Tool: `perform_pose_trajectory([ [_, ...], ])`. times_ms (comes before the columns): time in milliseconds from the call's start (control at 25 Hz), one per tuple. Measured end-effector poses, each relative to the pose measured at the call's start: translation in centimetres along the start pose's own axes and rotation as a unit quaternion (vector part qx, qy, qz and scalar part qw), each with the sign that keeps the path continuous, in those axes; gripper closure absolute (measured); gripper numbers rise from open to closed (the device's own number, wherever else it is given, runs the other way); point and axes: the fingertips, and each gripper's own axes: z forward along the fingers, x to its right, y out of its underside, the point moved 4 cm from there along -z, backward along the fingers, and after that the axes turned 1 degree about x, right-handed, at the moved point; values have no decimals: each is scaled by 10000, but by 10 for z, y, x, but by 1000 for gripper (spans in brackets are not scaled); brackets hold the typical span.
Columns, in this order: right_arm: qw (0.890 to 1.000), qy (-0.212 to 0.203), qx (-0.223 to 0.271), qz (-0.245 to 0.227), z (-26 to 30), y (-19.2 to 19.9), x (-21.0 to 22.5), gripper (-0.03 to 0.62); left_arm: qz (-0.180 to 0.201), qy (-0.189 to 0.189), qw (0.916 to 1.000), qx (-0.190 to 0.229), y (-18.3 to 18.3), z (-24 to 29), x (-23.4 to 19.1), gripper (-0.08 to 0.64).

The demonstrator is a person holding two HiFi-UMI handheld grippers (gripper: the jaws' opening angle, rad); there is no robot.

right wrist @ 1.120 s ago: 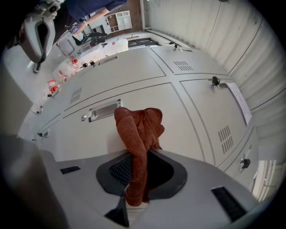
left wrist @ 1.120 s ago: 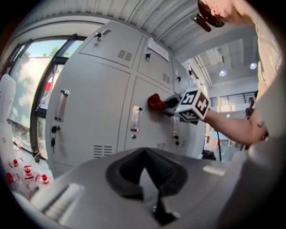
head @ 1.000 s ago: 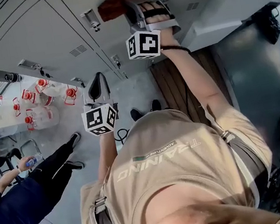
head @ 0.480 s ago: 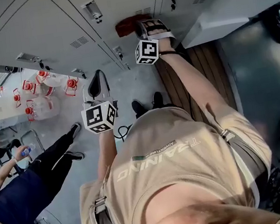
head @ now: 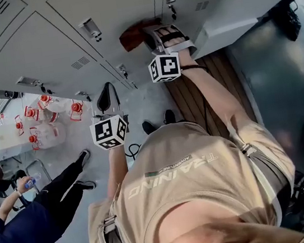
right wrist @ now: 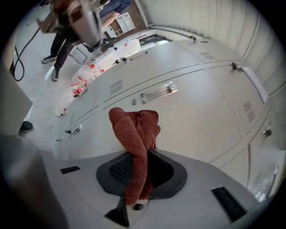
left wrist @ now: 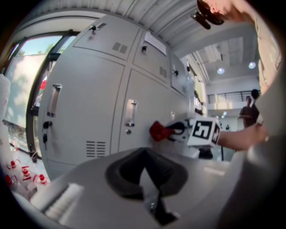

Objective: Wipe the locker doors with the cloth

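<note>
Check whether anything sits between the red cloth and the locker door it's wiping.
Nothing visible does. The right gripper holds the cloth up against the locker door, near a handle, with only bare panel around it.

Soft, even daylight falls on the pale locker doors (left wrist: 85, 103); a window (left wrist: 22, 89) glares far left. Both gripper views bulge, with black corners and blurred near edges.

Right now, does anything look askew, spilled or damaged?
Nothing stands out. The right claw grips the cloth against a locker door; the left claw is shut and empty. No spills or damage show.
</note>
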Motion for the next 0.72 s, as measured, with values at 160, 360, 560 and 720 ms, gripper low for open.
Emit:
perform_pose_trajectory([
  [160,9956,903,220,141,-52,-16,104,525,19,233,9997,88,-6,14,13,557],
  [360,9801,1955,313,104,-97,-23,209,525,70,479,9987,157,-14,27,26,556],
  [560,9715,2361,233,7,-94,-16,271,525,101,527,9983,212,-19,30,29,556],
  [720,9702,2414,179,-75,-75,-12,291,525,98,412,9989,222,-20,27,22,555],
])
